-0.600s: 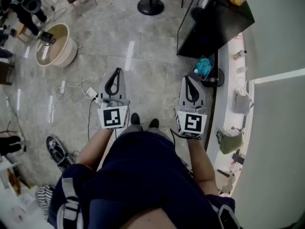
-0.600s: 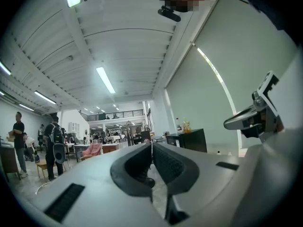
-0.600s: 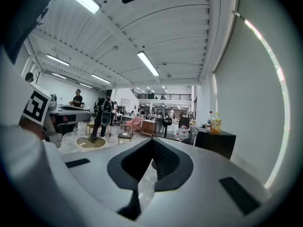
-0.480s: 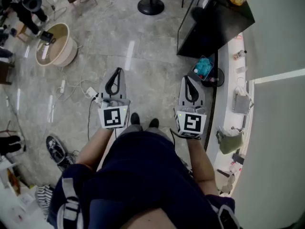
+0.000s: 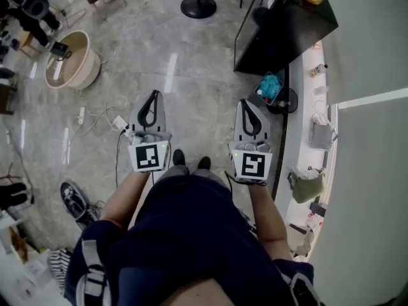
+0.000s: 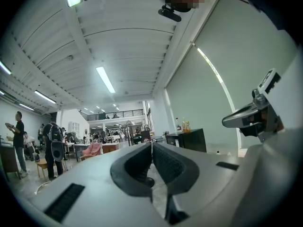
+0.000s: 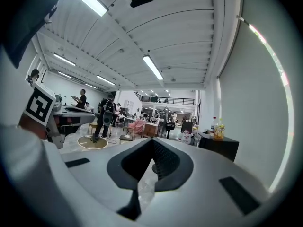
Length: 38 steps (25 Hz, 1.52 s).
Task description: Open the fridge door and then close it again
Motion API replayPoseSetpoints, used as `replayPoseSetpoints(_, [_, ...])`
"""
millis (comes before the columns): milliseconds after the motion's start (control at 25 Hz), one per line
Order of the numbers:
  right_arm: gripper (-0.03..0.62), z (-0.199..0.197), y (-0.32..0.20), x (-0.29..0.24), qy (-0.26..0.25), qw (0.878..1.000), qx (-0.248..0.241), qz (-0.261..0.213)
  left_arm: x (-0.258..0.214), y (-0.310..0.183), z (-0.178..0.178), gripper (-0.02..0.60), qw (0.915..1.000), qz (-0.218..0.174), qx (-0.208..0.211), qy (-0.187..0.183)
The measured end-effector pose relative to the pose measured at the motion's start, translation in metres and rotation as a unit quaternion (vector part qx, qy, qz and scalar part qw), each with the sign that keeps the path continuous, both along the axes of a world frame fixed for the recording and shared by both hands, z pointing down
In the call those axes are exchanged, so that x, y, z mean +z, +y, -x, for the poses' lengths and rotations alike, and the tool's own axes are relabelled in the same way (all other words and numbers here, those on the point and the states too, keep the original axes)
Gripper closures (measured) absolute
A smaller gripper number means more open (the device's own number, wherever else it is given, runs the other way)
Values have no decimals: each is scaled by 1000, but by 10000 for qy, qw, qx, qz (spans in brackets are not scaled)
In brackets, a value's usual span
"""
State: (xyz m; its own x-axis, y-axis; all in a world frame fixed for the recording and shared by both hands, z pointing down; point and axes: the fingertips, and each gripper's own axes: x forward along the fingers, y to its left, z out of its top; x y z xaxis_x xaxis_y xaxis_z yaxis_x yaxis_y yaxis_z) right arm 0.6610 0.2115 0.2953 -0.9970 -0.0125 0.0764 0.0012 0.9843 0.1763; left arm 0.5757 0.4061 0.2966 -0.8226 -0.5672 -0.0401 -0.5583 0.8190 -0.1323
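Grey polished stone floor (image 5: 191, 75) fills the head view, and we stand on it with both arms held out level. The left gripper (image 5: 153, 97) and the right gripper (image 5: 246, 105) each have their fingers pressed together on nothing. Along our right runs a white ledge (image 5: 305, 116) cluttered with small things, with a black cabinet (image 5: 287, 30) beyond it. A white power strip (image 5: 120, 123) with trailing cables lies near our left foot. We cannot pick out the fridge door with any certainty; the pale panels at the far right may belong to it. In the left gripper view the dark ribbed pads meet in a closed seam, with only open hall, ceiling strip lights (image 6: 105, 79) and distant people ahead. The right gripper view shows the same closed, empty seam, and small bottles (image 7: 218, 129) stand on the cabinet. As we judge it, turning right toward the door could swing the right gripper into the ledge's clutter, which sits just beside it. A step to the left could catch the cables. Fingers left shut would slide off a handle instead of hooking it. The only print we can make out is the black-and-white square marker on each gripper's cube; the bottle labels are too small to read.
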Motion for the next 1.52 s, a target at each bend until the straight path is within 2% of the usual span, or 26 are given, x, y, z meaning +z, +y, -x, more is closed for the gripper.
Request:
replayPoseSetpoints(160, [576, 0, -4, 3, 18, 9999, 9, 150, 2, -3, 1, 549, 10000, 47, 28, 0])
replayPoseSetpoints(640, [576, 4, -11, 4, 59, 9998, -99, 160, 3, -18, 3, 539, 9997, 141, 183, -12])
replayPoseSetpoints(760, [576, 4, -15, 3, 46, 9996, -132, 236, 1, -22, 5, 404, 9997, 71, 216, -11])
replayPoseSetpoints(920, [576, 5, -22, 5, 51, 9996, -175, 233, -1, -26, 12, 328, 9997, 38, 217, -58])
replayPoseSetpoints(1200, [576, 8, -43, 5, 3, 9992, -367, 164, 1, -52, 25, 267, 9996, 59, 267, -35])
replayPoseSetpoints(1400, [576, 23, -56, 8, 57, 9988, -420, 251, 4, -64, 48, 262, 9998, 58, 207, -35])
replayPoseSetpoints(1520, [576, 39, -60, 6, 42, 9987, -397, 321, 4, -73, 68, 262, 9992, 60, 401, -51])
